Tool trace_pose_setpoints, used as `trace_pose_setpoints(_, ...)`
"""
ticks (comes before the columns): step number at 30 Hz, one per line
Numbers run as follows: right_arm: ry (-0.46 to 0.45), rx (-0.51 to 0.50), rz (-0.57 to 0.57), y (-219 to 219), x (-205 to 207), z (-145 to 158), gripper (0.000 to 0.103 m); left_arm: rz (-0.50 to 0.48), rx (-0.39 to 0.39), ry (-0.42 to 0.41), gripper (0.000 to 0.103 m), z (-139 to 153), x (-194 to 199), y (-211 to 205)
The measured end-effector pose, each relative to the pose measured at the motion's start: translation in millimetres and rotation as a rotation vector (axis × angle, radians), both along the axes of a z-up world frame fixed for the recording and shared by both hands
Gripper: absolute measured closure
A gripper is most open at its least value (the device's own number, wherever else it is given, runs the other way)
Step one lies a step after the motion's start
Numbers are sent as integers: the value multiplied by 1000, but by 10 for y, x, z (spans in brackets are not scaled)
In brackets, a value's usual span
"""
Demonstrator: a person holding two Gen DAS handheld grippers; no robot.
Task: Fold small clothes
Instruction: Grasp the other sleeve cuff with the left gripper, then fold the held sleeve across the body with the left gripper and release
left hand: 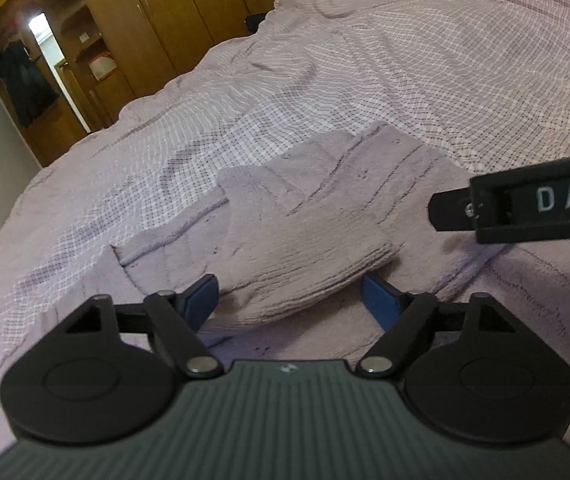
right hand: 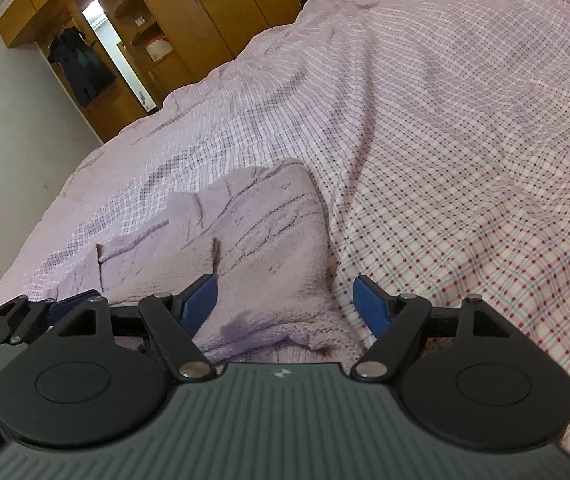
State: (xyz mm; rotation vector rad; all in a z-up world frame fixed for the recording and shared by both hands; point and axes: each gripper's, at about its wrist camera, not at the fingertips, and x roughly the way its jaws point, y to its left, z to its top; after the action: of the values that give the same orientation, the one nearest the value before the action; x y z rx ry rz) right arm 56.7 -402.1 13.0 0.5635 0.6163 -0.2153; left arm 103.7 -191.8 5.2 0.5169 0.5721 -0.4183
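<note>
A pale lilac fleece garment lies partly folded on the checked bedspread. Left gripper stands spread around a folded flap, pads not pressing. Right gripper hangs apart over the garment's edge, holding nothing.

Dim, soft indoor light; glare from bright narrow wardrobe mirror; strong fisheye bending at edges; slightly soft focus

lilac fleece garment on a pink checked bedspread; brown wardrobe; blue-padded black claw.
</note>
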Motion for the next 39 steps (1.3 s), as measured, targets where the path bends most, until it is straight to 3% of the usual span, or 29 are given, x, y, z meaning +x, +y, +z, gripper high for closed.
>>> trace_pose_setpoints(2,-1,1,4,5,1,0,23,-18,-9,2,36,9,-31,-2)
trace_pose_setpoints(3,-1,3,5,4,2,-2,23,-27,-13,5,52,11,-42,-9)
trace_pose_setpoints(4,-1,3,4,5,3,-2,23,-39,-18,12,77,14,-51,-12)
trace_pose_setpoints(5,-2,4,4,3,2,-2,23,-45,-17,19,87,16,-52,-21)
trace_pose_setpoints(7,-5,7,3,0,0,0,23,-39,-29,10,92,43,-61,-15)
trace_pose_setpoints(15,-17,14,4,-8,-20,0,23,80,-151,-71,94,445,-56,326)
trace_pose_setpoints(23,-26,14,4,-9,-28,10,23,319,-209,-151,94,739,4,965)
trace_pose_setpoints(27,-28,11,4,-8,-32,15,23,436,-199,-127,94,665,72,1278)
trace_pose_setpoints(39,-19,0,8,8,-17,-1,23,705,-202,75,94,111,188,1984)
